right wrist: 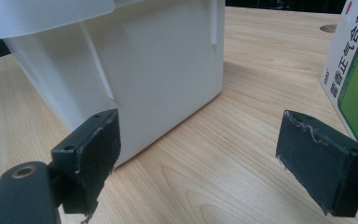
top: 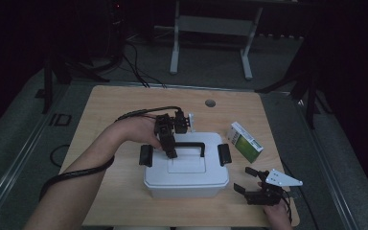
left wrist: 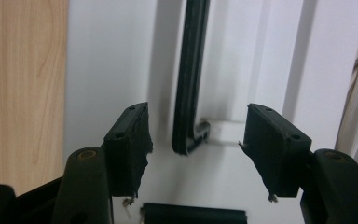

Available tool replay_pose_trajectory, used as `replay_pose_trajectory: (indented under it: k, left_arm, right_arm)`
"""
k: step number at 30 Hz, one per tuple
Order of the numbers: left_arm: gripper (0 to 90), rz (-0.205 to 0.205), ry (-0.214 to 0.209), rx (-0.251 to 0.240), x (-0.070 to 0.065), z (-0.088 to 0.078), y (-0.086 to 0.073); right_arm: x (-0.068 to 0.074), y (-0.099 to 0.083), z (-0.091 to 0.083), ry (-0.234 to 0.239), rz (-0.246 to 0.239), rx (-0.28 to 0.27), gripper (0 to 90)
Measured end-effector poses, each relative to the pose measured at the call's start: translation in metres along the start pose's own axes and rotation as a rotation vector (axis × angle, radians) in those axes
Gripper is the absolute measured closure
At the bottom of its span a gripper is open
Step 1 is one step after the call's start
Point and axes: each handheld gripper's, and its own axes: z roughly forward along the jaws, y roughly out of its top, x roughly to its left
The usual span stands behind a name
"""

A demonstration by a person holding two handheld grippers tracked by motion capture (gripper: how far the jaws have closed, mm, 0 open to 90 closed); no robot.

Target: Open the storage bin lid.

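Two tools are at work over a pale wooden desk (top: 110,105) in a dim room. From the high view, the left tool (top: 171,152) points down onto the lid of a white plastic storage box (top: 187,177), right at the left end of its black carry handle (top: 191,145). The box sits near the desk's front edge, with a black latch (top: 145,155) on its left end and another black latch (top: 224,154) on its right end. Just right of the box lies a green-and-white medicine carton (top: 245,142), tilted, apart from the box. The right tool (top: 247,179) hovers low at the front right corner, released, nothing between its jaws. A round cable hole (top: 210,103) marks the far side of the desk; beyond it are grey carpet, loose cables and a white frame stand (top: 211,28).

Now the left tool view: the left tool (left wrist: 196,149) has its jaws parted, pads clear on either side of the handle's corner (left wrist: 186,121), pressing on nothing. White lid underneath, wood grain at the left.

Right tool view: the right tool (right wrist: 198,156) stands wide open over bare wood, the box's white wall (right wrist: 158,70) ahead on the left, the carton (right wrist: 352,74) on the right. Its Chinese print reads in part "正气合剂", in black beside the green panel.
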Motion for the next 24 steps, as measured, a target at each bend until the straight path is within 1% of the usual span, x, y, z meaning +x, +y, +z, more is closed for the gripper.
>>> replay_pose_trajectory:
  k: [4, 5, 6, 7, 8, 9, 11, 12, 13, 14, 15, 16, 17, 20, 21, 23, 24]
  left_arm:
    - [42.9, 0.009, -0.002, -0.002, 0.003, -0.002, 0.011]
    - [44.7, 0.010, -0.005, -0.005, 0.002, -0.002, 0.013]
    - [45.4, 0.022, 0.002, -0.009, 0.003, -0.002, 0.017]
    - [45.4, 0.023, -0.010, -0.006, 0.003, -0.003, 0.019]
    - [46.9, 0.024, -0.012, -0.006, 0.003, -0.003, 0.022]
    - [46.8, 0.022, 0.000, -0.001, 0.004, -0.003, 0.025]
    - [47.4, 0.029, -0.006, 0.003, 0.005, -0.003, 0.030]
    - [49.4, 0.034, -0.011, 0.004, 0.005, -0.002, 0.031]
    - [51.1, 0.042, -0.006, 0.005, 0.005, -0.002, 0.033]
    - [51.1, 0.045, -0.011, 0.006, 0.006, -0.002, 0.034]
    - [55.8, 0.061, -0.012, 0.010, 0.006, 0.000, 0.035]
    - [58.4, 0.070, -0.016, 0.019, 0.006, 0.001, 0.036]
    - [58.4, 0.073, -0.021, 0.027, 0.005, 0.003, 0.036]
    - [62.6, 0.091, -0.037, 0.044, 0.005, 0.006, 0.038]
    - [65.3, 0.087, -0.045, 0.049, 0.005, 0.007, 0.038]
    - [65.4, 0.090, -0.051, 0.052, 0.005, 0.008, 0.039]
    - [67.8, 0.091, -0.056, 0.056, 0.005, 0.009, 0.039]
  right_arm:
    - [0.000, 0.000, 0.000, 0.001, -0.002, 0.003, 13.4]
    - [0.000, 0.000, 0.000, 0.001, -0.001, 0.002, 13.4]
    - [0.000, 0.000, 0.000, 0.001, -0.001, 0.003, 13.4]
    - [0.000, 0.000, 0.000, 0.001, 0.000, 0.002, 13.4]
    - [0.000, 0.000, 0.000, 0.002, -0.001, 0.000, 13.4]
    - [0.000, 0.000, 0.000, 0.002, -0.001, 0.001, 13.4]
    - [0.000, 0.000, 0.000, 0.002, -0.001, 0.001, 13.4]
    - [0.000, 0.000, 0.000, 0.003, -0.001, 0.000, 13.4]
    - [0.000, 0.000, 0.000, 0.003, -0.001, -0.001, 13.4]
    - [0.000, 0.000, 0.000, 0.003, -0.001, -0.001, 13.4]
    - [-0.001, 0.000, 0.000, 0.004, 0.001, -0.002, 13.4]
    - [-0.001, 0.000, -0.001, 0.004, 0.001, -0.003, 13.4]
    - [-0.001, 0.000, -0.001, 0.004, 0.001, -0.003, 13.4]
    - [-0.001, 0.000, -0.001, 0.006, 0.001, -0.005, 13.4]
    - [-0.001, 0.000, -0.001, 0.006, 0.002, -0.004, 13.4]
    - [-0.001, 0.000, -0.001, 0.007, 0.003, -0.004, 13.4]
    - [-0.001, 0.000, -0.001, 0.008, 0.004, -0.005, 13.4]
